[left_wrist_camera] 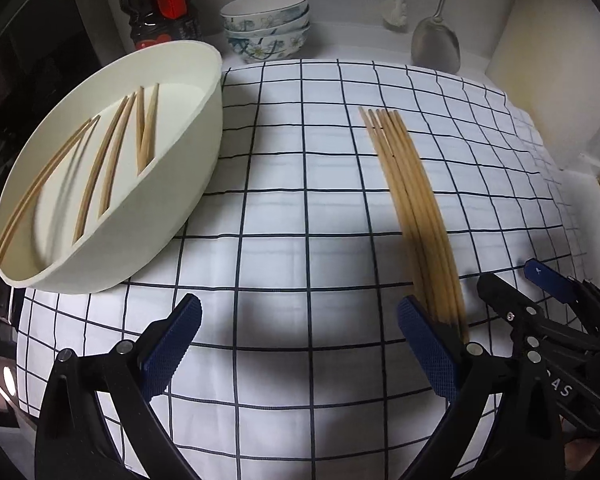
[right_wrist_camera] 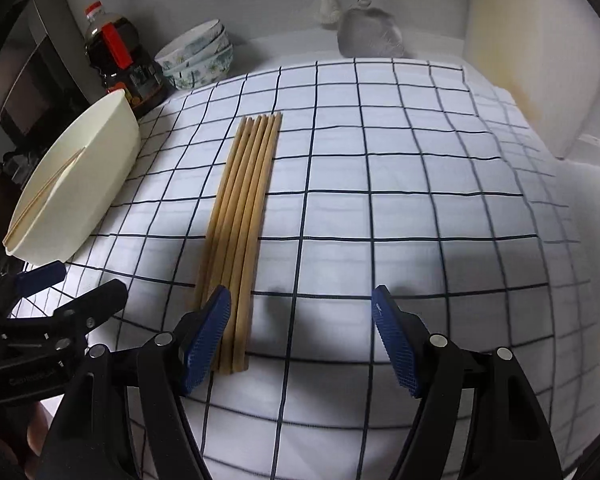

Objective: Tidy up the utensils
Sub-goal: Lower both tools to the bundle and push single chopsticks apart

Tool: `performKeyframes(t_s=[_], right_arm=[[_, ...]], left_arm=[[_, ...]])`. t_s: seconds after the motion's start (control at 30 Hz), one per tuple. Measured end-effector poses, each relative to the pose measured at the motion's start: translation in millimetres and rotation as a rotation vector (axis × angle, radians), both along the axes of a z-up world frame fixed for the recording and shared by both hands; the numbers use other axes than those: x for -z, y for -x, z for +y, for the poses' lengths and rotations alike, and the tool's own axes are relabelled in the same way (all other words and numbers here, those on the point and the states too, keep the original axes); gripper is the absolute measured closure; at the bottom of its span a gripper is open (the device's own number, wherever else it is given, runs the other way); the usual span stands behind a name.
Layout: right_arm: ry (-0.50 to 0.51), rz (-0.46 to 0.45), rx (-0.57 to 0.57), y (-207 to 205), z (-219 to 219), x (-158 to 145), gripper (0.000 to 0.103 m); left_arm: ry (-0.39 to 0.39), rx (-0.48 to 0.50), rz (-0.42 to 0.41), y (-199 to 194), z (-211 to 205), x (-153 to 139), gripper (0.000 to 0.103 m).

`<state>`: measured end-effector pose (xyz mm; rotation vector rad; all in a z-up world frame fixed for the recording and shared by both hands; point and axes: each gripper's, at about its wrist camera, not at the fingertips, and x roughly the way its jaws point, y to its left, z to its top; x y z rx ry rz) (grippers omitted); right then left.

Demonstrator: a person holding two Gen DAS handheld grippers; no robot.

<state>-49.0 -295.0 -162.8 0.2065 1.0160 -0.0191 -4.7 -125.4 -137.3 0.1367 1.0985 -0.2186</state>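
Note:
Several wooden chopsticks (left_wrist_camera: 416, 208) lie side by side in a neat row on the checked cloth (left_wrist_camera: 300, 200); they also show in the right wrist view (right_wrist_camera: 240, 220). A cream oval tray (left_wrist_camera: 172, 188) at the left holds several more chopsticks (left_wrist_camera: 112, 160) in its slots; it also shows in the right wrist view (right_wrist_camera: 88, 184). My left gripper (left_wrist_camera: 300, 344) is open and empty, its right finger beside the near ends of the row. My right gripper (right_wrist_camera: 300, 336) is open and empty, its left finger at the row's near ends.
Stacked patterned bowls (left_wrist_camera: 266, 26) and a dark sauce bottle (left_wrist_camera: 158, 4) stand at the back left. A metal spatula (left_wrist_camera: 436, 40) and a brush (left_wrist_camera: 394, 8) hang on the back wall. A wall (right_wrist_camera: 540, 60) rises at the right.

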Motion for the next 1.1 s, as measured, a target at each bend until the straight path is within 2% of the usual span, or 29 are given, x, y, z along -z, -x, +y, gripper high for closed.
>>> performKeyframes(t_s=[0.4,0.93,1.1], right_arm=[[0.046,0.024,-0.056,-10,9,12,0.033],[0.164,0.036,-0.104,0,15,17,0.034],[0.153,0.022,-0.091,-3,1,18,0.034]], left_arm=[[0.007,-0.047,0.014,-6,5,6,0.006],[0.022,-0.046,0.033,-8,-1,11,0.006],[0.021,-0.03,0.029,-7,-7,13,0.006]])
